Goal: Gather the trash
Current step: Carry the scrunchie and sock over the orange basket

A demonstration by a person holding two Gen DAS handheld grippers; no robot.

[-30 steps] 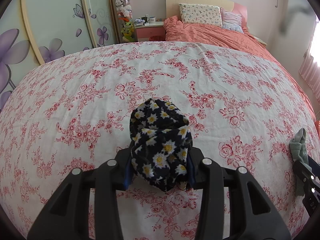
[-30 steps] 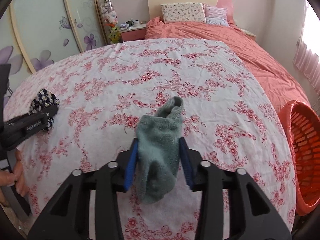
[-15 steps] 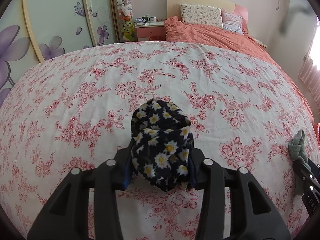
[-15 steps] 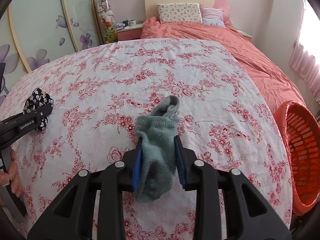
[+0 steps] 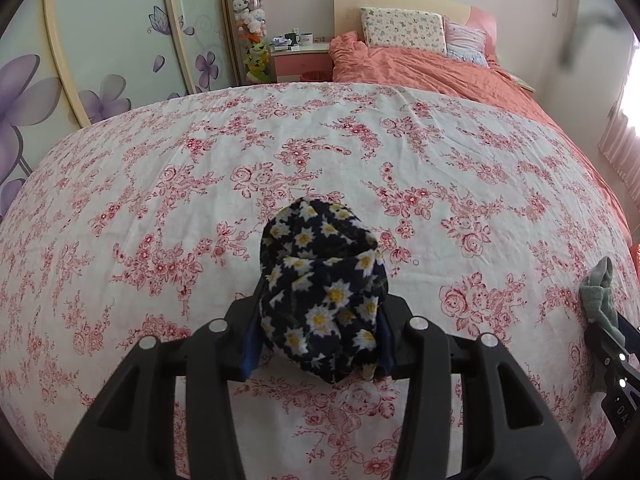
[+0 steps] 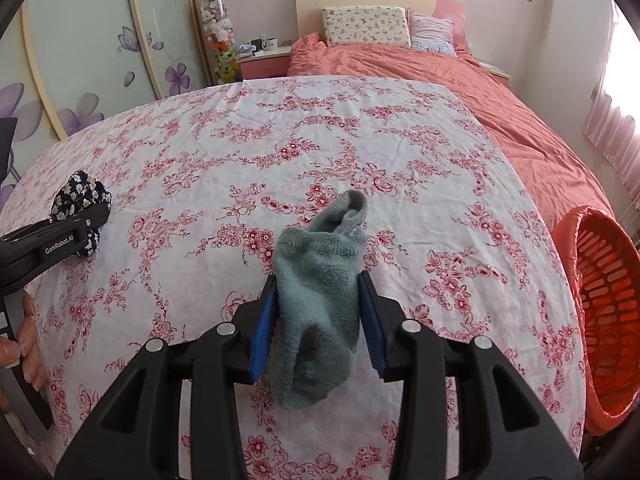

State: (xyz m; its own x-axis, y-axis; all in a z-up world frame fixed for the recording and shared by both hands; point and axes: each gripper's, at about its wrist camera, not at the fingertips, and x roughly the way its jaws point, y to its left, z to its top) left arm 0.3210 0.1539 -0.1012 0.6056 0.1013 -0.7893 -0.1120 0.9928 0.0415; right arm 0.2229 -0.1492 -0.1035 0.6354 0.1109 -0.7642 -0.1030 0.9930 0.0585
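My left gripper (image 5: pixel 318 330) is shut on a dark daisy-print cloth bundle (image 5: pixel 322 288) and holds it above the floral sheet (image 5: pixel 320 152). My right gripper (image 6: pixel 318 312) is shut on a grey-green sock (image 6: pixel 318 304) that droops between the blue pads. In the right wrist view the left gripper (image 6: pixel 60 240) and its daisy-print bundle (image 6: pixel 80 196) show at the far left. In the left wrist view the sock (image 5: pixel 600 300) shows at the right edge. An orange mesh basket (image 6: pixel 600 312) stands beside the bed at the right.
A pink-flowered white sheet (image 6: pixel 320 152) covers the near part of the bed, with a coral duvet (image 6: pixel 460 80) and pillows (image 6: pixel 366 26) beyond. A nightstand (image 5: pixel 300 60) and flower-painted wardrobe doors (image 5: pixel 100 60) stand at the back left.
Both grippers keep their hold. The right gripper has risen and shifted a little, so the basket shows more at the right; the left view has barely changed.
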